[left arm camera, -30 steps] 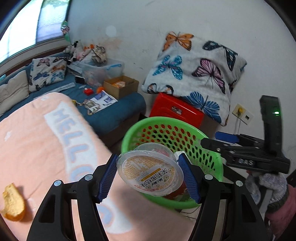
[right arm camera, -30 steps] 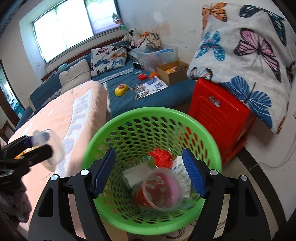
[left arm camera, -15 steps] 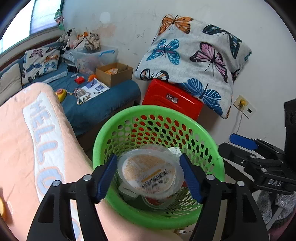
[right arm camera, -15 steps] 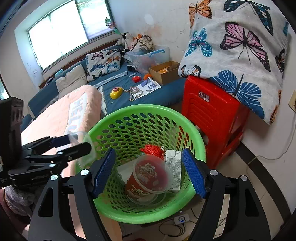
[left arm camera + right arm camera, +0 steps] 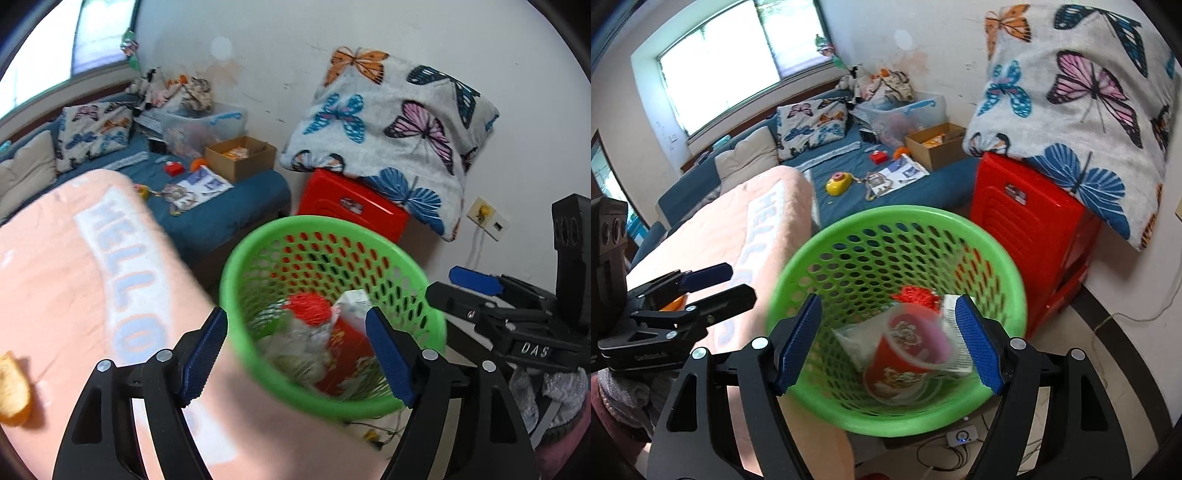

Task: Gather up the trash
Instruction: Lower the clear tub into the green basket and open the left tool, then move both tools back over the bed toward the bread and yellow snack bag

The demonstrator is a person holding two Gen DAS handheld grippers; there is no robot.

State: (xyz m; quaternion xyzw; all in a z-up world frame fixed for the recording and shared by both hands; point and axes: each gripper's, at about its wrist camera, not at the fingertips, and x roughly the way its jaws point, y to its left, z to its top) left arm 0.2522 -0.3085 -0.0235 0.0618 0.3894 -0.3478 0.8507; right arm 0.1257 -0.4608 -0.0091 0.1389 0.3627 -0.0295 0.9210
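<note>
Left wrist view: I'm looking straight down into the green basket (image 5: 236,306), which stands on the floor tight against the edge of the bed, and the trash lies inside it: a red paper cup (image 5: 351,350), a crumpled clear wrapper (image 5: 295,350), a red mesh wad (image 5: 308,308) and a small white carton (image 5: 352,301), all a bit blurred. My left gripper (image 5: 295,356) hangs over the near rim with its blue fingers (image 5: 201,356) spread wide and nothing between them. Off to the right I see my right gripper (image 5: 465,284) side-on, its fingers parted too. From the right wrist view, the right gripper (image 5: 886,343) also hovers above the basket (image 5: 798,266), fingers (image 5: 979,343) released and empty, and the cup (image 5: 897,358) lies on its side with the pink-tinted mouth facing me, the carton (image 5: 951,308) just beside it and the mesh wad (image 5: 918,295) behind. The left gripper (image 5: 701,284) shows at the left over the peach blanket (image 5: 738,221) with its pale lettering. On that blanket, in the left view, an orange scrap (image 5: 13,391) lies near the frame edge. Just beyond the basket stands a red plastic stool (image 5: 1023,229) with a butterfly-print pillow (image 5: 1082,96) resting on top, leaning against the wall.
</note>
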